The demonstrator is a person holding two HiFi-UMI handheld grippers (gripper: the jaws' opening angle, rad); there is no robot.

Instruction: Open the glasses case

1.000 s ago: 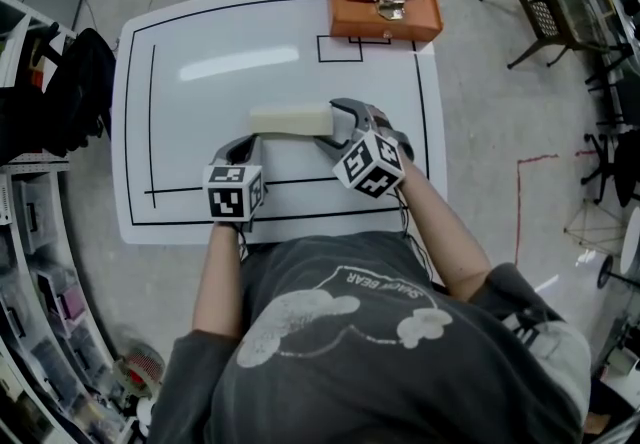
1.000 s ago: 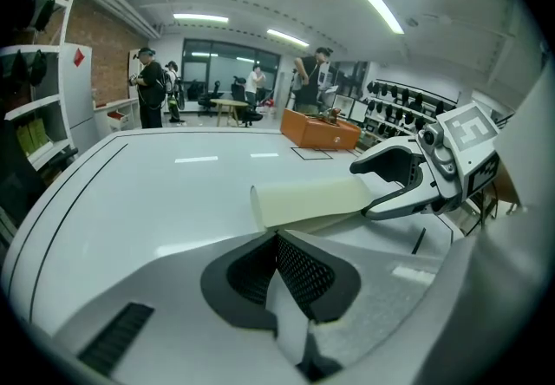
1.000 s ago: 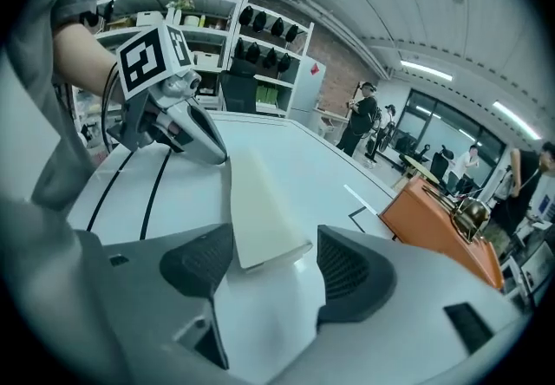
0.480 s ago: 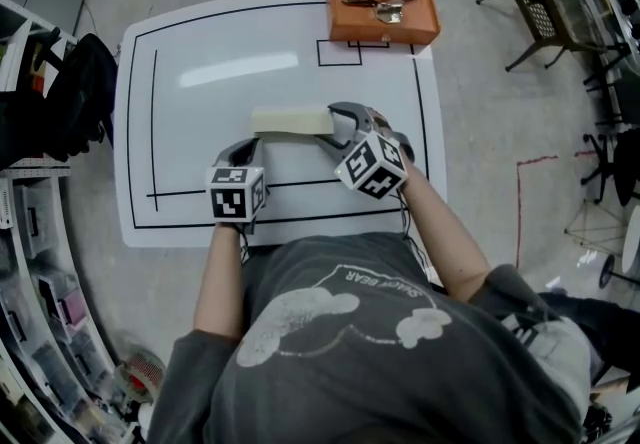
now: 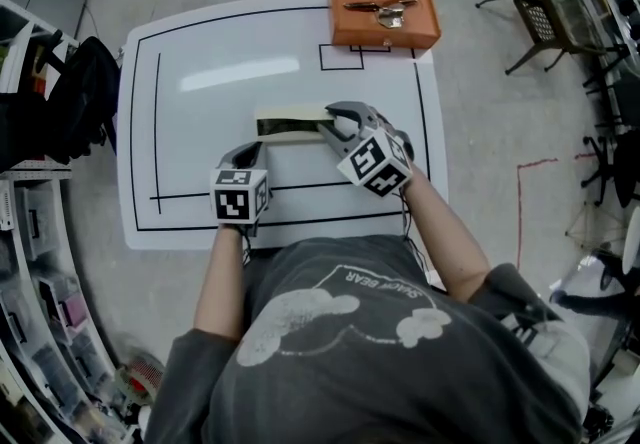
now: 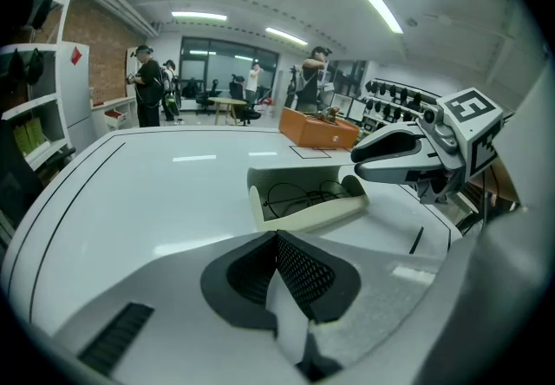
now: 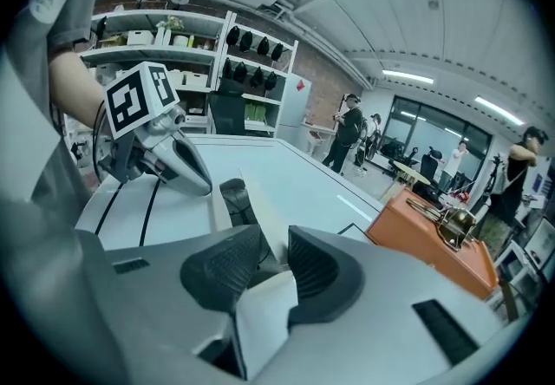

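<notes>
1. The glasses case [image 5: 290, 129] has come open since a second ago (its dark inside now shows).
2. The right gripper [image 5: 330, 127] is closing its jaws, clamped on the lid [image 7: 263, 212] at the case's 3 o'clock end.
3. The left gripper [image 5: 250, 145] is clenched on nothing, and the case lies just apart at its 1 o'clock.

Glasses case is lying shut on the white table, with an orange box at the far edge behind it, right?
Not quite: the glasses case is open, not shut. The left gripper view shows it standing open with thin-framed glasses lying inside. It does lie on the white table, with the orange box at the far edge behind it.
</notes>
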